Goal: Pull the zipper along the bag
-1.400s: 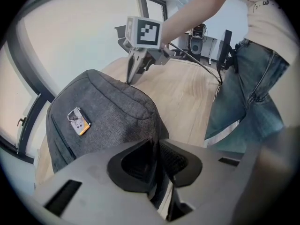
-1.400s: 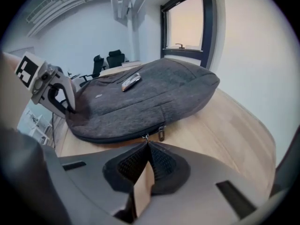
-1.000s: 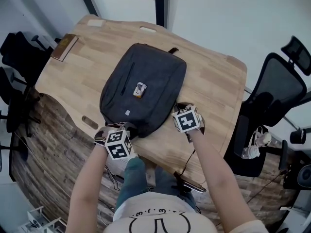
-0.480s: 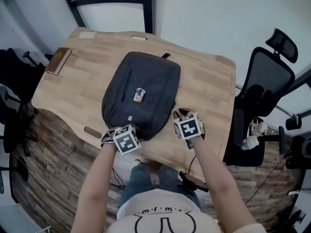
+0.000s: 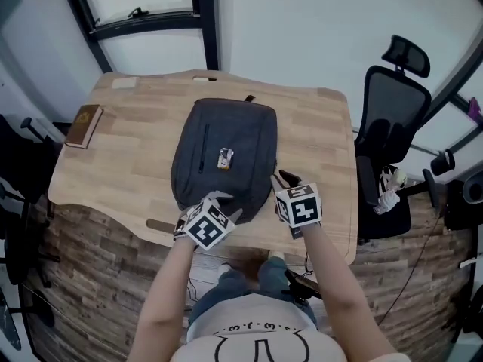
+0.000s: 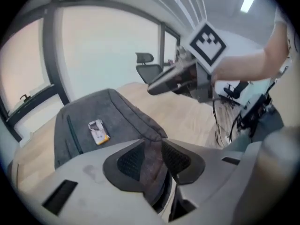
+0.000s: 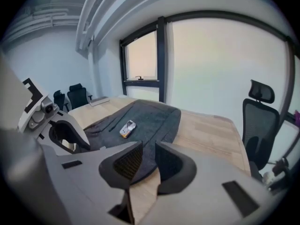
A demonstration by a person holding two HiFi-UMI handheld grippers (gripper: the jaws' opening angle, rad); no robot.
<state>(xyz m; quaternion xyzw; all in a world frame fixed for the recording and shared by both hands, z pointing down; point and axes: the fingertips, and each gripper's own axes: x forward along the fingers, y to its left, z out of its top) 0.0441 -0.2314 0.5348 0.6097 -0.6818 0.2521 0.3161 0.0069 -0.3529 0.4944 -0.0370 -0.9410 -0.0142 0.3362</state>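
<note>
bag: dark grey backpack [image 5: 223,153] lying flat near the middle of the wooden worktop [image 5: 317,142], carry loop at the far end, near end toward the person
zipper line: dark line [image 5: 201,155] along the bag's front, just left of the tag
tag: small white and orange tag [image 5: 224,157] on the bag's front
left gripper: [image 6: 152,146] up over the bag's near left corner, pointing down at it; jaws have just been opening and stand partly apart, dark bag fabric shows in the gap, pads not pressing on it
right gripper: [image 7: 147,153] just off the bag's near right corner, above the worktop; jaws have just been opening, now partly apart, only the bag edge and bare wood seen through the gap, nothing held
book: brown book [image 5: 83,124] at the worktop's left edge, well apart from the bag
office chair: black chair [image 5: 392,111] beside the worktop's right edge
</note>
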